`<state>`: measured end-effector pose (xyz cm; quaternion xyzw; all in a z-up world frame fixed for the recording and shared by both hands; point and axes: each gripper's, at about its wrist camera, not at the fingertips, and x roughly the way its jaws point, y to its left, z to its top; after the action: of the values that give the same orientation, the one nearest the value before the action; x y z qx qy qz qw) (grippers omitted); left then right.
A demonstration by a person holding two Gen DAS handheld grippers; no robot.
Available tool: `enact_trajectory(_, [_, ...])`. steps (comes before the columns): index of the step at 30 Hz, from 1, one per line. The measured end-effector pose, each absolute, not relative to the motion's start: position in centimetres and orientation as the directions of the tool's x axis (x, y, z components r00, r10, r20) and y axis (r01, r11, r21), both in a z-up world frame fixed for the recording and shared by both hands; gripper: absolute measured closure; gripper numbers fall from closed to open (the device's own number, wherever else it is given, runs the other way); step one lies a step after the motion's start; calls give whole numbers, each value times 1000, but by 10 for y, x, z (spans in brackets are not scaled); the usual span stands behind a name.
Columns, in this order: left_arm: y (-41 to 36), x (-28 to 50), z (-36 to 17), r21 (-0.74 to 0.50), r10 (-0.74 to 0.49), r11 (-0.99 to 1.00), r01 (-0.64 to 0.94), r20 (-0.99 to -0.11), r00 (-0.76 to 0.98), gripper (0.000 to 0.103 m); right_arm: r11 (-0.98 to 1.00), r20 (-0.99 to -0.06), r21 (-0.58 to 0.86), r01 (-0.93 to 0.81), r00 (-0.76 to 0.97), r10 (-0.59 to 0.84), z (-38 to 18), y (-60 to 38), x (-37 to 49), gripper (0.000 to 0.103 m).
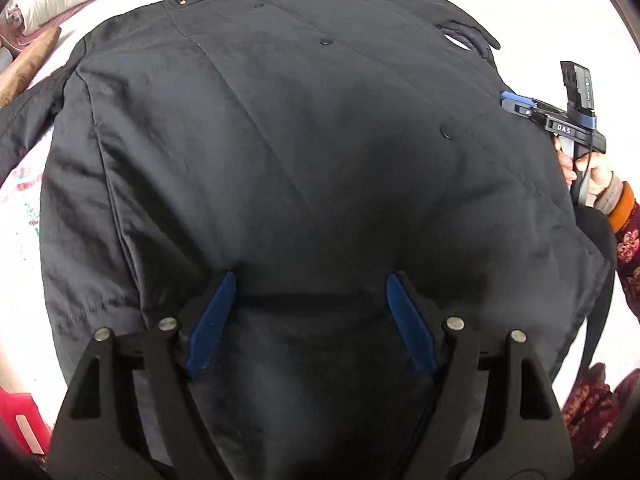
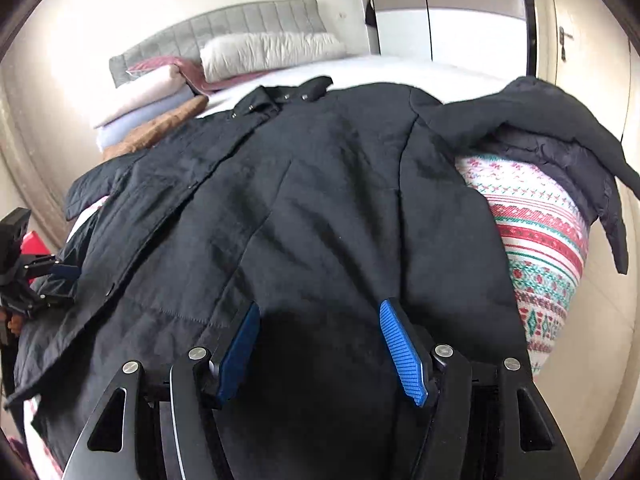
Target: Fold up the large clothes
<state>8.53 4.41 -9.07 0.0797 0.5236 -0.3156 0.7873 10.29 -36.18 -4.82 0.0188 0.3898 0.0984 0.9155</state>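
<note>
Coat (image 1: 280, 140) lies spread flat on the bed (image 2: 420, 68), unfolded; your left claw (image 1: 312, 280) and right claw (image 2: 320, 312) gape apart, holding nothing.

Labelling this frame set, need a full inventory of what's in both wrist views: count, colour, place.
coat: 1, black, spread flat on the bed, collar toward the headboard
second dark garment: 1, black, heaped at the bed's right edge
bedspread: 1, white with red and green pattern, under the coat
pillow: 1, cream, by the headboard
folded blankets: a stack, pink, lilac and brown, left of the pillow
headboard: 1, grey
left gripper: black, blue pads, open over the coat
right gripper: black, blue pads, open over the coat
hand: 1, patterned sleeve, holding the right gripper
</note>
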Motion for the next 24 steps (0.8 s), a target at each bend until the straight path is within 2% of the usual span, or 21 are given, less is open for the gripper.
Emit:
enact_trajectory(1, [48,80,-89,-227,-425,772,593,-879,217,22,979,-717,122,-162,668,200,-49,-366,95,33])
enact_trajectory(5, [59,58,-82,-205,-403,739,642,-898,177,20,979,-749,115,-169,632,197,-43,-379,70,29])
enact_trajectory(8, [71,50,-68,-224,-409,768,600,-893,190,20,986,-800,57,-160,583,141,-30,-372,67,29])
enact_trajectory(11, [92,52,-53,-243,-410,830,502,-876,255,20,993,-835,10,-116,546,72,-16,-362,67,29])
enact_trajectory(14, [115,56,-39,-265,-389,891,368,-865,318,20,995,-843,39,-93,532,83,6,-353,74,28])
enact_trajectory(16, [128,74,-33,-285,-372,918,275,-858,353,17,994,-840,68,-88,533,105,21,-345,78,28])
enact_trajectory(18, [139,84,-29,-314,-376,925,215,-847,376,6,992,-831,82,-97,543,122,37,-332,85,26])
enact_trajectory(20, [149,94,-25,-327,-364,931,160,-837,408,2,993,-821,74,-97,559,116,49,-317,96,20])
enact_trajectory(24, [164,122,-25,-331,-303,943,14,-843,444,2,989,-788,92,-120,598,146,65,-287,117,15])
